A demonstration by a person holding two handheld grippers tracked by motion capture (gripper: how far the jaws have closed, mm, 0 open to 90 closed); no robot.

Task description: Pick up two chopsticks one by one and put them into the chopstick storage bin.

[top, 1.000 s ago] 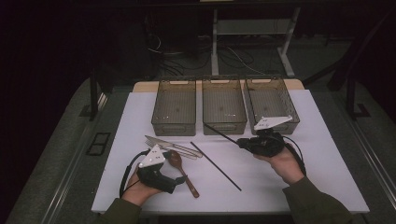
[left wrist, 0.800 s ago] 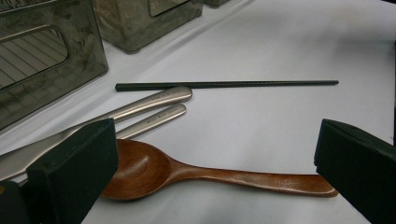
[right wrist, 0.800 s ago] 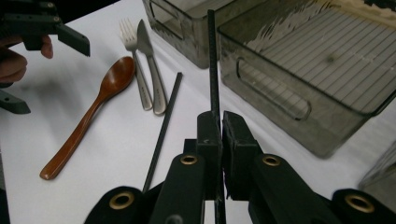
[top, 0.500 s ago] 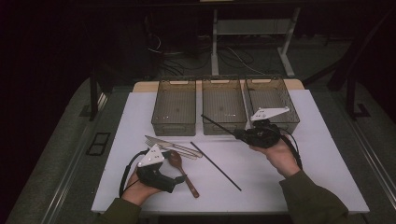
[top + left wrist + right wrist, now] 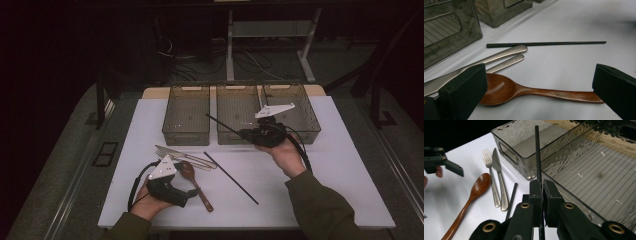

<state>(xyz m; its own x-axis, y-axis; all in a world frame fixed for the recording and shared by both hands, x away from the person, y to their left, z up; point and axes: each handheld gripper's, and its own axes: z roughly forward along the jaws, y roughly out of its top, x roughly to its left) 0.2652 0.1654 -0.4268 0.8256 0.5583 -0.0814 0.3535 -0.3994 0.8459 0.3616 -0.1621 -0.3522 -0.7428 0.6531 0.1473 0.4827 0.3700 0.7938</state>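
Right gripper [image 5: 541,192] clamps black chopstick [image 5: 537,157] above middle bin [image 5: 239,112]

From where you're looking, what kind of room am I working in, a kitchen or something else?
Likely a lab or recording workspace, not a kitchen: a white table in a dark room, loose cables on the floor behind it, three clear bins in a row, and cutlery laid out for sorting.

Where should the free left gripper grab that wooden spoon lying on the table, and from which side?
Grip the wooden spoon across its narrow handle, about midway, coming straight down from above with a jaw on each long side. It lies flat, bowl up, and its bowl sits against the fork and knife handles, so the handle end has the bare table around it. The left gripper already straddles it, open.
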